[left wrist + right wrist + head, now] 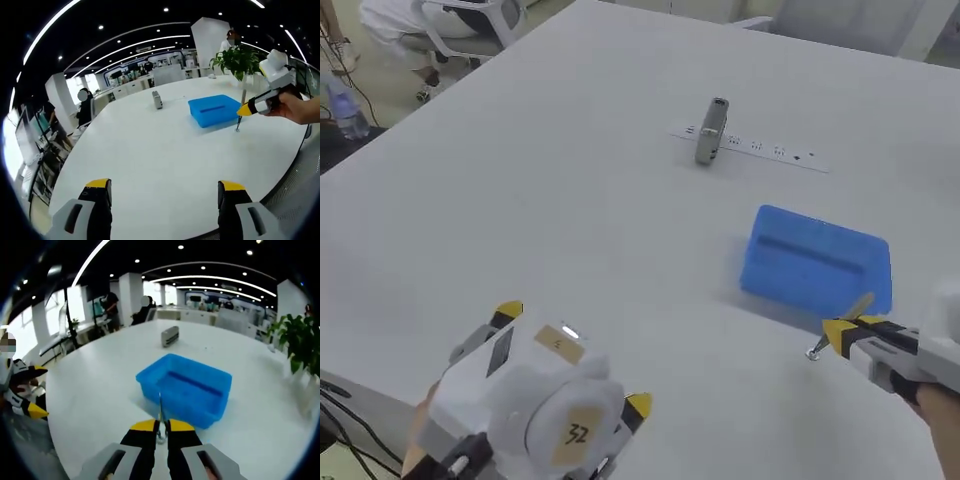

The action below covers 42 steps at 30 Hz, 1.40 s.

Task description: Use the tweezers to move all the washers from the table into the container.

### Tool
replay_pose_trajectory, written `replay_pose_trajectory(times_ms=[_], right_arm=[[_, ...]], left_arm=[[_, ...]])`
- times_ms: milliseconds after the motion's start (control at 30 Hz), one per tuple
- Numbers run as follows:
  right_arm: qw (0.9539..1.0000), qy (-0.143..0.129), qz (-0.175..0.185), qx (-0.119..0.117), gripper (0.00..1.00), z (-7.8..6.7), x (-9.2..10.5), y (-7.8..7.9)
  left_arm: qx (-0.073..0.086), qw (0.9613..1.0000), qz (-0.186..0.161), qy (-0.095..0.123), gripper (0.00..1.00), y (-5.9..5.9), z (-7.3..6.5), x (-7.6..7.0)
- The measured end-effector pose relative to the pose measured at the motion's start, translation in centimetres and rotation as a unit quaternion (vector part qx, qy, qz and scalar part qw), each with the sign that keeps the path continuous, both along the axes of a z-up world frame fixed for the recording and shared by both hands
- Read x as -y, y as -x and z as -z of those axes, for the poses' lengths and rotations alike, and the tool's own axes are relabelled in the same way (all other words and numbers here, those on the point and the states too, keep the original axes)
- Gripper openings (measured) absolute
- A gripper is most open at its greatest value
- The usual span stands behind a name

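Just beside the container [150, 386], right gripper [161, 427] clamps tweezers [160, 407] — tips on table [600, 220].

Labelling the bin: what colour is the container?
Blue; the container shows best in the right gripper view.

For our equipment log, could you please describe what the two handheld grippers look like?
Both the left gripper and the right gripper have light grey bodies and black jaws capped with yellow tips. In the head view, the left one carries a tan sticker marked 32 on its rounded white back.
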State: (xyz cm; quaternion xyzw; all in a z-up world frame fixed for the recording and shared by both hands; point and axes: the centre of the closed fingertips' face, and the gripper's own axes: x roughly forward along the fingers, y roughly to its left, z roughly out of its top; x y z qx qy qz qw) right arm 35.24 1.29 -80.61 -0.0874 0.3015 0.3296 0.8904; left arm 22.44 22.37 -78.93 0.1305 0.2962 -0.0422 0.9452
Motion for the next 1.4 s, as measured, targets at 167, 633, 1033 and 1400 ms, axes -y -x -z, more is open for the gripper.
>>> replay_pose_trajectory(times_ms=[167, 633, 1033, 1400], right_arm=[[1.0000, 0.000, 0.003, 0.000, 0.04, 0.38, 0.34, -0.34], [0.9999, 0.013, -0.009, 0.000, 0.03, 0.55, 0.44, -0.02], [0.9999, 0.009, -0.004, -0.004, 0.02, 0.67, 0.67, -0.02], [0.9999, 0.006, 0.000, -0.009, 0.02, 0.68, 0.64, -0.10]], left_arm=[[-0.006, 1.0000, 0.001, -0.004, 0.89, 0.07, 0.18, 0.01], [-0.002, 1.0000, -0.003, -0.006, 0.89, 0.05, 0.04, -0.16], [-0.005, 1.0000, -0.002, -0.006, 0.89, 0.03, 0.20, -0.14], [-0.005, 1.0000, 0.000, -0.006, 0.89, 0.02, 0.20, -0.12]])
